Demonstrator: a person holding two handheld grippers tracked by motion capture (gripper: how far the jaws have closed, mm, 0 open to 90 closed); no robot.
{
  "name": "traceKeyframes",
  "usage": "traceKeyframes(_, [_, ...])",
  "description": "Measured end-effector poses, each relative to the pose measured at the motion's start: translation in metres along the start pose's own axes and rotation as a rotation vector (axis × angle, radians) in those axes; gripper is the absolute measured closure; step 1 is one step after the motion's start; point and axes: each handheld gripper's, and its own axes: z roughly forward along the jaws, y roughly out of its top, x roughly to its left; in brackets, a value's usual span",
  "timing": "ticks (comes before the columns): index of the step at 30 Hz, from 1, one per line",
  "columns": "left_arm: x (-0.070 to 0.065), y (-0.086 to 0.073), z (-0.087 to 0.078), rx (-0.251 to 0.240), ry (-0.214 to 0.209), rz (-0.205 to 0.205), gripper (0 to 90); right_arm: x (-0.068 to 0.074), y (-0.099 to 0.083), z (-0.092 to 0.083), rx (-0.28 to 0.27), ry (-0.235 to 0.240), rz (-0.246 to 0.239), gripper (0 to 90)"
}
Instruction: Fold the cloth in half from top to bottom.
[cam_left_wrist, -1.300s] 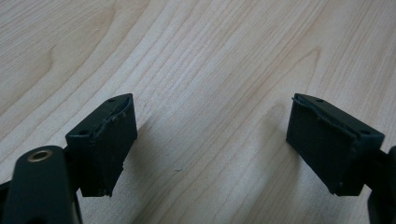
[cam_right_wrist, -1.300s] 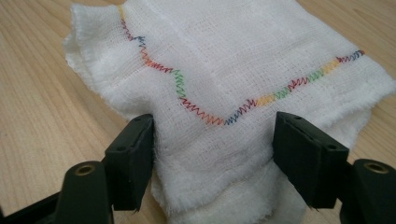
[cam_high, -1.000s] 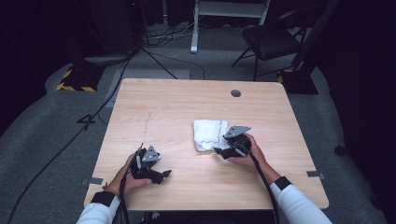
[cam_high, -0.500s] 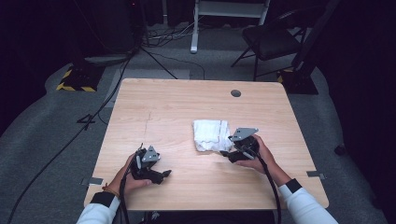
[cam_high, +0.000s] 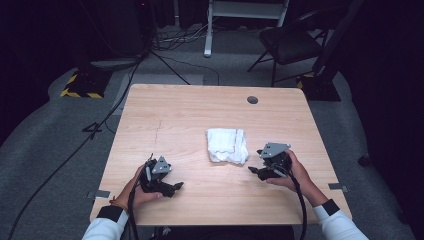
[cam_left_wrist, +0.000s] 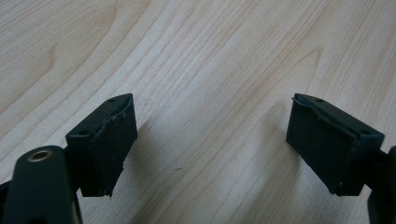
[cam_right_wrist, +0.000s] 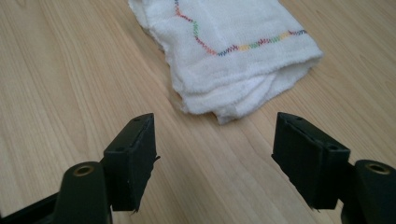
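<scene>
At the near edge of a pale wooden surface (cam_high: 200, 115), a person's two hands each hold a black two-jaw tool. The left tool (cam_high: 170, 188) rests over bare wood, jaws spread apart and empty. The right tool (cam_high: 256, 170) also has its jaws released, holding nothing, and points at a folded white cloth (cam_high: 228, 145) with a multicoloured stitched line, lying just beyond it near the middle. Farther back, a dark chair (cam_high: 290, 42) stands on the grey floor (cam_high: 60, 130).

Your table (cam_high: 190, 120) is evenly lit from above, while the room around it falls off into near black. Both gripper views are bright and sharp on the wood grain, with soft shadows under the jaws and no glare.
</scene>
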Motion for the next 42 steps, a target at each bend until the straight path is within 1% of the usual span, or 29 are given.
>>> traceKeyframes(2, [0.0,0.0,0.0,-0.001,0.0,0.0,16.4,0.0,-0.004,-0.003,0.008,-0.011,-0.002,30.5])
traceKeyframes(9, [0.0,0.0,0.0,0.0,0.001,0.0,16.4,0.001,-0.019,-0.01,0.029,-0.019,-0.001,30.6])
traceKeyframes(11, [0.0,0.0,0.0,0.0,0.001,-0.001,16.4,0.002,-0.024,-0.013,0.033,-0.027,-0.003,30.6])
traceKeyframes(12, [0.0,0.0,0.0,0.0,0.001,-0.001,16.4,0.002,-0.024,-0.013,0.033,-0.027,-0.003,30.6])
traceKeyframes(13, [0.0,0.0,0.0,0.0,0.001,-0.001,16.4,0.002,-0.029,-0.015,0.03,-0.027,0.003,30.6])
traceKeyframes(16, [0.0,0.0,0.0,0.0,0.001,-0.001,16.4,0.002,-0.037,-0.017,0.036,-0.024,0.009,30.6])
traceKeyframes(21, [0.0,0.0,0.0,0.0,0.001,-0.001,16.4,0.0,-0.051,-0.022,0.031,-0.019,0.038,30.6])
traceKeyframes(24, [0.0,0.0,0.0,0.0,0.001,-0.002,16.4,0.0,-0.06,-0.025,0.025,-0.027,0.047,30.6])
traceKeyframes(25, [0.0,0.0,0.0,0.0,0.002,-0.003,16.4,0.0,-0.063,-0.026,0.022,-0.027,0.064,30.6])
traceKeyframes(28, [-0.001,0.0,0.0,-0.001,0.005,-0.007,16.5,0.001,-0.074,-0.03,0.026,-0.032,0.074,30.5])
traceKeyframes(30, [-0.001,0.0,0.0,-0.001,0.006,-0.008,16.5,0.001,-0.081,-0.033,0.018,-0.033,0.099,30.5])
traceKeyframes(34, [-0.001,0.0,0.0,-0.001,0.006,-0.008,16.5,-0.003,-0.094,-0.042,0.004,-0.036,0.139,29.6])
traceKeyframes(37, [-0.001,0.0,0.0,0.0,0.006,-0.008,16.5,-0.007,-0.105,-0.048,-0.003,-0.041,0.186,29.2])
traceKeyframes(41, [-0.001,0.0,0.0,-0.001,0.006,-0.008,16.5,-0.01,-0.119,-0.055,0.0,-0.056,0.223,28.5])
traceKeyframes(42, [-0.001,0.0,0.0,-0.001,0.006,-0.008,16.5,-0.01,-0.119,-0.055,0.0,-0.056,0.223,28.5])
